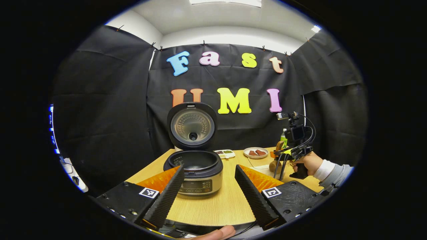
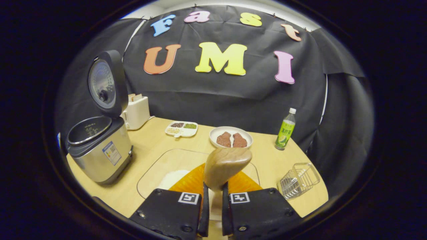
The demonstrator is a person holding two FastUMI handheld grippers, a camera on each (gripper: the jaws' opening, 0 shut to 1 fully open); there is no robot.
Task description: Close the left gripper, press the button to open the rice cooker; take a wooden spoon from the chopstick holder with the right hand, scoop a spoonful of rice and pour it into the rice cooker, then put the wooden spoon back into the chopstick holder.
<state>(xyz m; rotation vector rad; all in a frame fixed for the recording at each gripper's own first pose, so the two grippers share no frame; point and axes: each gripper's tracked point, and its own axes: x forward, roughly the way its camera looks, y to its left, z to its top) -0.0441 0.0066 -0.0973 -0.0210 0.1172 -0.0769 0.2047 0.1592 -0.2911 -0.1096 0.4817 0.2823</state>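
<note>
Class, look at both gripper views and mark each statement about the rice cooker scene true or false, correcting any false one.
1. The rice cooker lid is shut. False: it stands open.
2. The right gripper holds the wooden spoon. True.
3. The left gripper is closed on the cooker. False: its jaws are open and hold nothing.
4. A plate with two brown pieces sits on the table. True.
5. The bottle lies on its side. False: it stands upright.
</note>
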